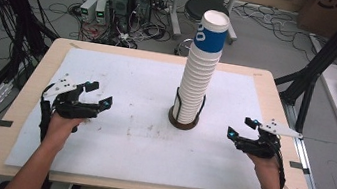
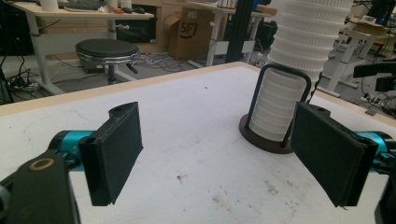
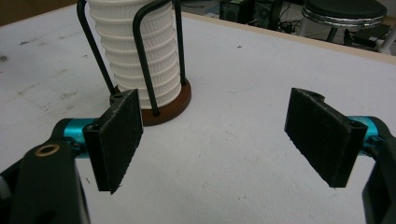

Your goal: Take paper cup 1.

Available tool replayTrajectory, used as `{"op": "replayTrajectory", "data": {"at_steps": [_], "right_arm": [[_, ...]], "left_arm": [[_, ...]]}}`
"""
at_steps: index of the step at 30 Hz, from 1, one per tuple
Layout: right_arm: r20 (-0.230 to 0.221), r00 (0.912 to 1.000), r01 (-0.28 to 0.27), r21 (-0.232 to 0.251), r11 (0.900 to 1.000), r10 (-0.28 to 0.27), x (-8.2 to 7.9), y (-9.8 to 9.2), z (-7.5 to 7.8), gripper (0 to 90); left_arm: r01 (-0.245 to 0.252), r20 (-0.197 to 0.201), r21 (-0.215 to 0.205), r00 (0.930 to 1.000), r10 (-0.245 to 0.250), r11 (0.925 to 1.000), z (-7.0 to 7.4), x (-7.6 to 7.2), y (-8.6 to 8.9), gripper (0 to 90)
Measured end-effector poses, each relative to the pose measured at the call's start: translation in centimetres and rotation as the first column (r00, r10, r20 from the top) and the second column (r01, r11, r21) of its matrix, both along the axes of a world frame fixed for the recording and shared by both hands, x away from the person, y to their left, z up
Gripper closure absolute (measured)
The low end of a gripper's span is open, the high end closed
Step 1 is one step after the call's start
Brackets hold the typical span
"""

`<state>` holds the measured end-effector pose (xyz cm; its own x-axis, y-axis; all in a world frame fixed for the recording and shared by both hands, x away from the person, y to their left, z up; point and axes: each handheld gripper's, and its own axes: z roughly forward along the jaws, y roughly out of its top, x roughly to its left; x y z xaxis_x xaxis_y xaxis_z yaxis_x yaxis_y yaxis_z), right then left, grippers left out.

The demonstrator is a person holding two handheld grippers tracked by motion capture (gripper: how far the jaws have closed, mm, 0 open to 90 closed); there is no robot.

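Both claws, left (image 1: pixel 98 95) and right (image 1: pixel 241 128), gape empty beside the cup stack (image 1: pixel 199 74) (seemingly paper).

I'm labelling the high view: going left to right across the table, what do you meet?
Left gripper → cup stack in its holder → right gripper.

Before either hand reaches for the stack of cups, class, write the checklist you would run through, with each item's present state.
1. Left tongs open with nothing between the jaws: ok.
2. Right tongs open with nothing between the jaws: ok.
3. Stack of cups seated inside the wire holder: ok.
4. Stack standing straight: not ok, it leans slightly near the top.
5. White table surface bare between both tongs and the holder: ok.
6. Top cup loose enough to lift: cannot tell.
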<state>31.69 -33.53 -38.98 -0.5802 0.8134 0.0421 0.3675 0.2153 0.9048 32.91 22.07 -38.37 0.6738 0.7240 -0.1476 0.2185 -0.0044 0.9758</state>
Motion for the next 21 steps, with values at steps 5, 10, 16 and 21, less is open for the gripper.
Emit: {"op": "replayTrajectory", "data": {"at_steps": [5, 10, 16, 21], "right_arm": [[-0.001, 1.0, -0.003, 0.009, 1.0, 0.003, 0.11, -0.01, 0.04, 19.7], [-0.001, 1.0, 0.0, 0.021, 1.0, 0.0, 0.25, -0.12, 0.02, 19.7], [0.003, 1.0, 0.002, 0.045, 0.999, -0.002, -0.07, -0.05, 0.28, 19.7], [0.014, 0.9994, -0.032, 0.079, 0.996, 0.031, -0.17, 0.6, 0.98, 19.7]], "left_arm": [[0.008, -0.006, 0.006, 0.9999, -0.008, 0.9999, -0.09, 0.01, -0.14, 17.1], [0.011, -0.012, 0.011, 0.9999, -0.011, 0.9999, -0.27, 0.06, -0.32, 17.1], [0.016, -0.01, 0.011, 0.9998, -0.015, 0.9998, -0.22, 0.08, -0.42, 17.1], [0.021, -0.004, 0.003, 0.9998, -0.021, 0.9998, -0.02, -0.17, -0.32, 17.1]]}}
